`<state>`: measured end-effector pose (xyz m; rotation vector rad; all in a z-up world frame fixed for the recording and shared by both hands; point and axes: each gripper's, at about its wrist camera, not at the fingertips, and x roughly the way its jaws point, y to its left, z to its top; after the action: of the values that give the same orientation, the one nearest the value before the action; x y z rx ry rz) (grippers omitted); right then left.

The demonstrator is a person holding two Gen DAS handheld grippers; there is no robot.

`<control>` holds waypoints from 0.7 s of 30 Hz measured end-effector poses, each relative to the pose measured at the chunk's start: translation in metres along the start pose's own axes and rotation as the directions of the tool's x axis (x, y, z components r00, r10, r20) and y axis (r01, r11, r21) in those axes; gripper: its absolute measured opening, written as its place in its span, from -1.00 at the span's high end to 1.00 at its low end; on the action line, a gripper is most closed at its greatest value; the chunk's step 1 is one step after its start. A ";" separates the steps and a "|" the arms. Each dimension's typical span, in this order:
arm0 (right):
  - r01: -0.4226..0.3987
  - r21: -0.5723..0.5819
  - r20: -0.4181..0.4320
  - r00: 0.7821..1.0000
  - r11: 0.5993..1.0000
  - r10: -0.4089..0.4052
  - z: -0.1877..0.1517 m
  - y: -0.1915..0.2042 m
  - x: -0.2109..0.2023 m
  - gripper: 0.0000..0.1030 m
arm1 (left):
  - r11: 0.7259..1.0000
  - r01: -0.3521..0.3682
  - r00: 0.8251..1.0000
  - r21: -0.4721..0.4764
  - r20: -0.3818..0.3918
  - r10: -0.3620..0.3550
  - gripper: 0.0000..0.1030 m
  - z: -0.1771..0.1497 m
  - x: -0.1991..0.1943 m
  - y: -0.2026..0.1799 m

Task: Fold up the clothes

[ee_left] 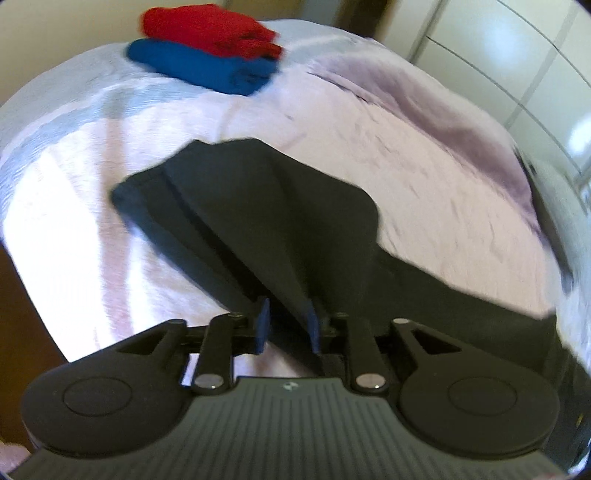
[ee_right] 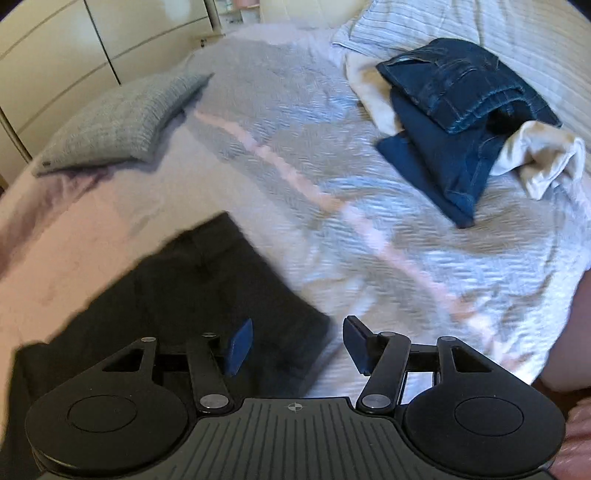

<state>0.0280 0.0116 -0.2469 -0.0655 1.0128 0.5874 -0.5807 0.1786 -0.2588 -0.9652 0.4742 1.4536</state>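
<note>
A black garment (ee_left: pixel 258 206) lies on the bed's pale cover (ee_left: pixel 406 147), partly folded, with a ridge of cloth rising to my left gripper (ee_left: pixel 286 326). That gripper's blue pads stand a little apart; the cloth runs between them and rests against the right pad without being squeezed. In the right wrist view the same black garment (ee_right: pixel 207 295) spreads to the lower left. My right gripper (ee_right: pixel 297 345) hovers over its near corner, jaws wide open, nothing between them.
A folded red piece (ee_left: pixel 210 29) sits on a folded blue one (ee_left: pixel 199 68) at the far side of the bed. Folded jeans (ee_right: pixel 461 96) and white cloth (ee_right: pixel 535 155) lie at the upper right, a grey pillow (ee_right: pixel 122 118) to the left. A wardrobe (ee_right: pixel 55 48) stands behind.
</note>
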 end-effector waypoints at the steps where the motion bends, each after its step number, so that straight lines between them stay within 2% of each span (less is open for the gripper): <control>1: -0.018 0.016 -0.009 1.000 1.000 0.018 0.001 0.005 0.002 -0.13 | 1.000 -0.007 1.000 -0.026 0.011 0.007 0.50 0.007 0.003 0.007; 5: -0.035 -0.007 -0.029 0.999 0.999 0.035 -0.003 0.036 0.013 -0.13 | 0.986 -0.036 0.998 -0.160 0.037 0.042 0.45 0.035 0.029 0.042; 9: -0.011 -0.047 -0.044 0.999 0.999 0.009 -0.020 0.063 0.019 -0.13 | 0.953 -0.086 0.995 -0.291 0.014 0.095 0.40 0.062 0.066 0.076; 12: 0.009 -0.068 -0.068 0.998 0.998 -0.014 -0.037 0.077 0.021 -0.13 | 0.942 -0.059 0.997 -0.330 0.017 0.069 0.41 0.075 0.085 0.090; 13: 0.022 -0.077 -0.073 0.997 0.997 -0.027 -0.041 0.081 0.021 -0.13 | 0.940 -0.038 0.999 -0.339 0.021 0.048 0.50 0.078 0.089 0.093; 14: 0.036 -0.086 -0.075 0.996 0.996 -0.043 -0.045 0.084 0.021 -0.13 | 0.939 -0.007 1.000 -0.343 0.026 0.017 0.91 0.082 0.091 0.095; 16: 0.061 -0.088 -0.079 0.995 0.994 -0.068 -0.049 0.088 0.025 -0.13 | 0.947 0.042 0.997 -0.319 0.069 -0.021 0.98 0.088 0.085 0.094; 18: 0.072 -0.078 -0.084 0.993 0.994 -0.079 -0.052 0.093 0.026 -0.13 | 0.974 0.093 0.982 -0.206 0.181 -0.056 0.98 0.092 0.059 0.086; 20: 0.076 -0.084 -0.085 0.993 0.994 -0.083 -0.056 0.098 0.027 -0.13 | 0.994 0.088 0.959 -0.065 0.277 -0.067 0.97 0.087 0.027 0.083; 21: 0.077 -0.088 -0.085 0.993 0.993 -0.085 -0.057 0.101 0.027 -0.13 | 0.998 0.061 0.955 -0.034 0.294 -0.048 0.96 0.081 0.019 0.086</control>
<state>-0.0555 0.0901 -0.2787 -0.2083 1.0662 0.5570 -0.6834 0.2405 -0.2499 -0.7720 0.1980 1.5309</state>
